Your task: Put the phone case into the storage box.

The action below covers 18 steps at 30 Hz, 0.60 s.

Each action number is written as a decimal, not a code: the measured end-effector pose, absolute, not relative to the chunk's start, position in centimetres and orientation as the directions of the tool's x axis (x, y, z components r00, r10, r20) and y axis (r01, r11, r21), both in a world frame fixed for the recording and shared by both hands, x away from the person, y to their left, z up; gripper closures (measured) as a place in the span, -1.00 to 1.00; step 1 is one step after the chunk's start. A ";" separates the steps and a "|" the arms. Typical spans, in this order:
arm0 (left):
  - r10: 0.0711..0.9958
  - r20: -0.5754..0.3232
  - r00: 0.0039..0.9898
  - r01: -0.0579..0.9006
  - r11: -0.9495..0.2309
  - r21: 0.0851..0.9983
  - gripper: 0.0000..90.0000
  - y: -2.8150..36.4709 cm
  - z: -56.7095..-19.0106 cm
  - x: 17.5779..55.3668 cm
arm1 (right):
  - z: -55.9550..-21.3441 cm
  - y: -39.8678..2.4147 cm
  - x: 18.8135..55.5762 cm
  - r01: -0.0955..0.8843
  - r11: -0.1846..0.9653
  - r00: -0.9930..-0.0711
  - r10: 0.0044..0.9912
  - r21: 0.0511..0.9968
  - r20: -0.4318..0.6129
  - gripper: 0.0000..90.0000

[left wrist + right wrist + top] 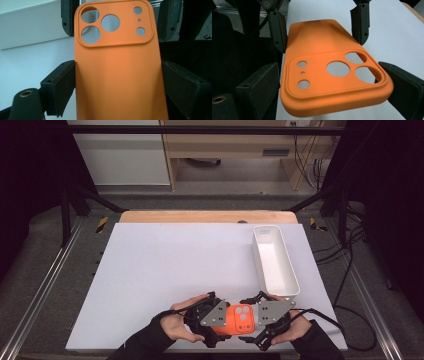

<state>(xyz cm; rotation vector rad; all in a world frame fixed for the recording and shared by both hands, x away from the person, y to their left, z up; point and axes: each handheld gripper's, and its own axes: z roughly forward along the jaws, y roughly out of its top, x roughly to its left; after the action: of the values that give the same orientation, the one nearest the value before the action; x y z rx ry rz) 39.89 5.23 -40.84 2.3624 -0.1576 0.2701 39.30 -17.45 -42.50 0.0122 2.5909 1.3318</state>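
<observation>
Hands first, at the near edge of the table: left hand (176,326) and right hand (296,327), each in a dark sleeve, each wrapped round a black gripper with a grey three-cornered plate on top. Left gripper (226,321) and right gripper (253,320) pointed at each other, tips nearly meeting, cable trailing off from the right one towards the right side.

Between them an orange phone case (241,317), held just above the white table (165,270) near its front edge, a little right of centre, back face up, camera cut-outs showing.

From the left gripper view: jaws set fairly wide, one black pad (65,82) flat against one long edge of the case, the other pad against the opposite edge, so pinching the case across its plain lower half. Camera end of the case pointing away, with the other gripper's jaws on either side of it farther up.

From the right gripper view: jaws pinching the camera end, one pad (397,85) pressed against the raised corner by the two large holes, the other pad right up against the opposite edge by the small holes. Left gripper's jaws visible beyond, on both sides of the plain end.

Farther back, on the right part of the table, a long white tray (274,262), well apart from the case. Behind that, a wooden strip (205,216) along the far edge.
</observation>
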 end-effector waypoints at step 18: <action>-0.054 0.224 0.973 -0.195 -0.709 0.677 -0.68 5.2 -41.1 39.9 | -42.8 -17.3 39.7 -0.121 0.558 -0.981 0.061 0.821 -0.186 -0.71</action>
<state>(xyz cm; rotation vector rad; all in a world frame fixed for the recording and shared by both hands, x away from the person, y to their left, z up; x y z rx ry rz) 39.94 5.21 -41.07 2.3537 -0.1731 0.2414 39.74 -17.31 -42.78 -0.0507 2.5988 1.3909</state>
